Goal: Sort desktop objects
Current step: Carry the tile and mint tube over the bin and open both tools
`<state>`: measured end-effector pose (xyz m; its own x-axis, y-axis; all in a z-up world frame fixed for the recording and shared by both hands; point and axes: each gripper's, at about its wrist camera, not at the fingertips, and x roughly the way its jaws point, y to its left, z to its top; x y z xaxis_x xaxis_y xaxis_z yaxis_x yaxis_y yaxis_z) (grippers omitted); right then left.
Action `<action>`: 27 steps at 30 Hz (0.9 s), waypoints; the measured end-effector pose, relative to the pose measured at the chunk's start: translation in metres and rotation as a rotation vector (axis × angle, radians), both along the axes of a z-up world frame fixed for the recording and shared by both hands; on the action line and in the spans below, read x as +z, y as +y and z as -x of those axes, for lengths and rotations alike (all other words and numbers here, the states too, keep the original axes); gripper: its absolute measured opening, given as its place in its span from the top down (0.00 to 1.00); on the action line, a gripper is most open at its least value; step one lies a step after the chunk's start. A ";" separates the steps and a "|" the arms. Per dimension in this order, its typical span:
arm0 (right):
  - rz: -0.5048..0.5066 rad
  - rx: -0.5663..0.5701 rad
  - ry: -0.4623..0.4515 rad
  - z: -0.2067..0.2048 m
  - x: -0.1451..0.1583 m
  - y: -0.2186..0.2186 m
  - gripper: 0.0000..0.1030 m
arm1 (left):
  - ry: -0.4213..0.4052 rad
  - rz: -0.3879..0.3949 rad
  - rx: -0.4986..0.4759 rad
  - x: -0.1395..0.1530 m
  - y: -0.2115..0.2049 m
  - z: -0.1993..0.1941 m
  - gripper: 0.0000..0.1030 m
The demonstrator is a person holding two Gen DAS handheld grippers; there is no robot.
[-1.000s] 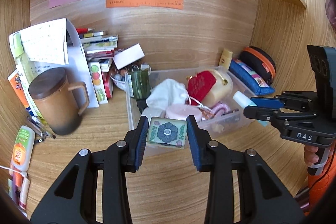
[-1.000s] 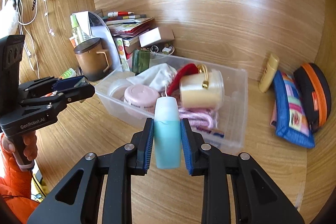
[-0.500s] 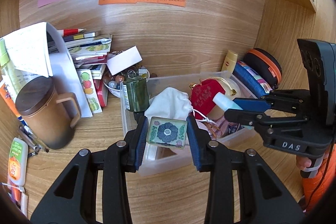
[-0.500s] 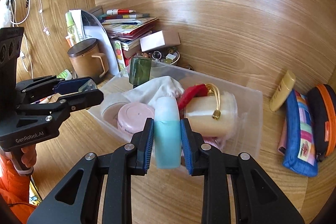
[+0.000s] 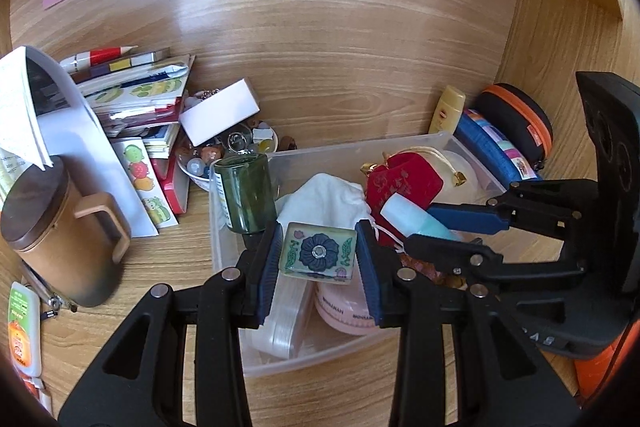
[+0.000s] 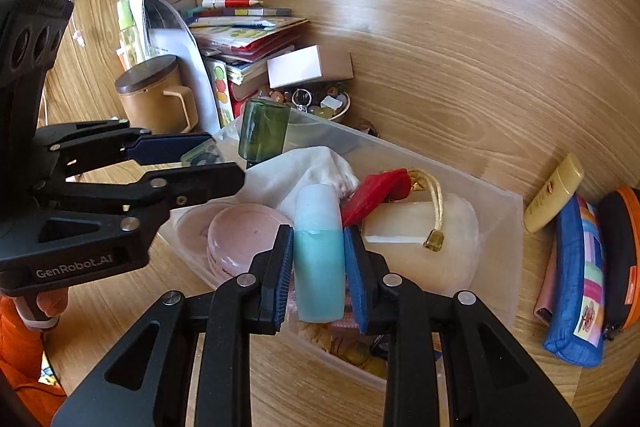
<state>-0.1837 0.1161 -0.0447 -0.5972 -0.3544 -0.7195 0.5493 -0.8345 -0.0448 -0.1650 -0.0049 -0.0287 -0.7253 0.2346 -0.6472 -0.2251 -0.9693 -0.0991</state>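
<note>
Desktop objects are being gathered in a clear plastic bin (image 5: 448, 143) on the wooden surface (image 5: 168, 239). A square glass tile (image 5: 319, 252) with a blue flower is clamped between the pads of the left gripper (image 5: 319, 263), held above the bin's near left part. A small turquoise bottle (image 6: 319, 259) with a pale cap is pinched upright in the narrowly set right gripper (image 6: 319, 267), over the bin's near edge. Inside the bin a white cloth pouch (image 5: 324, 199), a red pouch (image 5: 404, 187), a pink round case (image 6: 240, 239) and a green glass jar (image 5: 245, 197) are seen.
</note>
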 end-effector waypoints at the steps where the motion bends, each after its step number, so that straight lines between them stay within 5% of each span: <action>1: -0.005 -0.002 0.001 0.001 -0.001 0.000 0.78 | -0.003 0.003 0.002 -0.001 0.001 0.001 0.65; 21: -0.093 -0.022 0.115 -0.006 -0.002 -0.007 0.78 | -0.017 0.031 0.012 -0.016 0.008 0.013 0.64; 27: -0.096 -0.030 0.122 -0.008 0.002 -0.006 0.75 | 0.008 0.039 0.034 -0.009 0.005 0.007 0.55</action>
